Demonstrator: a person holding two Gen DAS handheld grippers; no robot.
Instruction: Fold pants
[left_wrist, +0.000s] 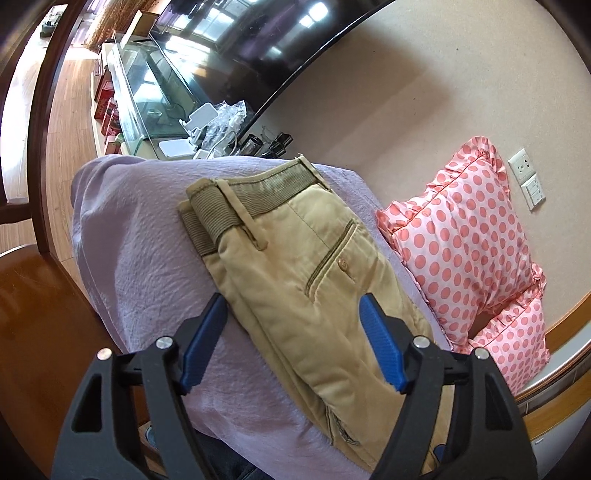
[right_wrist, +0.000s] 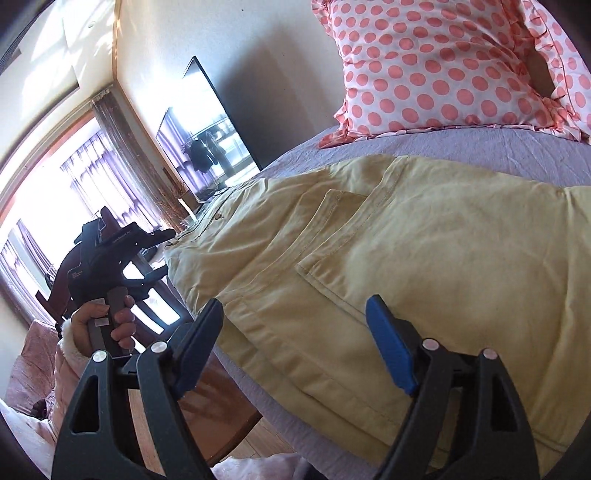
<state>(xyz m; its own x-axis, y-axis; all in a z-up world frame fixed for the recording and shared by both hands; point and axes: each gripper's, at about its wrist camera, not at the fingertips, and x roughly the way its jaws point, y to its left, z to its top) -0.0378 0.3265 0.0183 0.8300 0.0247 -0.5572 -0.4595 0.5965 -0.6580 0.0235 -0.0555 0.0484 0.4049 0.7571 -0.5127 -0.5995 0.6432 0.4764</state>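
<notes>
Khaki pants (left_wrist: 295, 258) lie folded lengthwise on a lilac bedspread (left_wrist: 140, 236), waistband at the far end, back pocket up. My left gripper (left_wrist: 295, 332) is open above the seat of the pants, holding nothing. In the right wrist view the pants (right_wrist: 406, 251) spread across the bedspread (right_wrist: 480, 147), with a patch pocket showing. My right gripper (right_wrist: 295, 339) is open over the near edge of the pants, holding nothing. The left gripper (right_wrist: 162, 254), held in a hand, shows at the left of that view, open beside the pants' end.
A pink polka-dot pillow (left_wrist: 469, 236) lies beside the pants, also in the right wrist view (right_wrist: 436, 70). A dark TV screen (left_wrist: 258, 40) and a glass-topped cabinet (left_wrist: 147, 96) stand beyond the bed. A wooden chair (left_wrist: 29, 295) is left. Wall sockets (left_wrist: 526, 177) are at right.
</notes>
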